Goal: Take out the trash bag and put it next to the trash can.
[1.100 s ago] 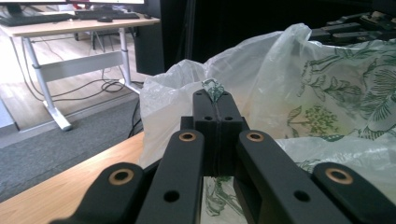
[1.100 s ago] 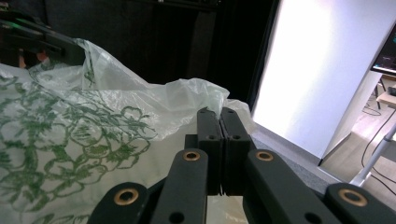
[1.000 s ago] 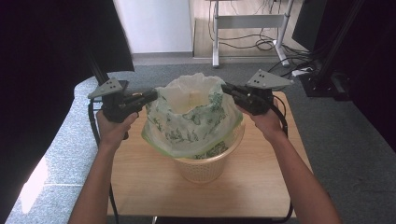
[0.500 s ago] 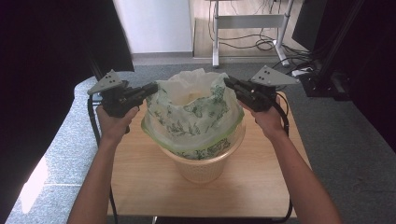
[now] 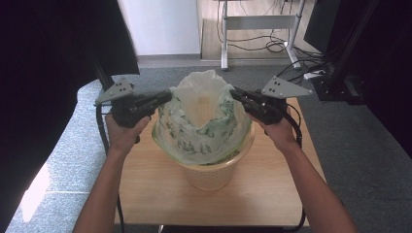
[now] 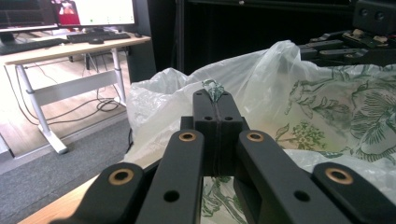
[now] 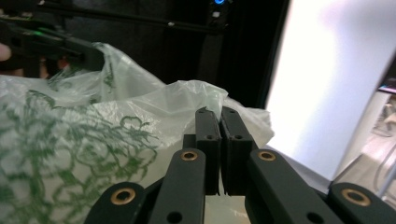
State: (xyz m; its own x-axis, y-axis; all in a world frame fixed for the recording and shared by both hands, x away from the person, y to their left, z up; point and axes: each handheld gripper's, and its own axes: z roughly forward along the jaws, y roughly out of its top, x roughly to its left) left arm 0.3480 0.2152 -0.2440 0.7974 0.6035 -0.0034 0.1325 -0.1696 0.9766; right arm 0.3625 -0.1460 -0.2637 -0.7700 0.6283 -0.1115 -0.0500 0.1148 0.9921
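Bag (image 5: pixel 206 127) sits half-fitted in the basket (image 5: pixel 214 175) at the counter (image 5: pixel 160 199) middle. Left claw (image 5: pixel 166 96) and right claw (image 5: pixel 235 92) each pinch its rim, stretched wide. Rim not yet folded over the basket edge; looks about halfway done.

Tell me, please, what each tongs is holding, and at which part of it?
Both hold the plastic bag lining the basket. The left tongs pinch its rim at the left side; the right tongs pinch the rim at the opposite side.
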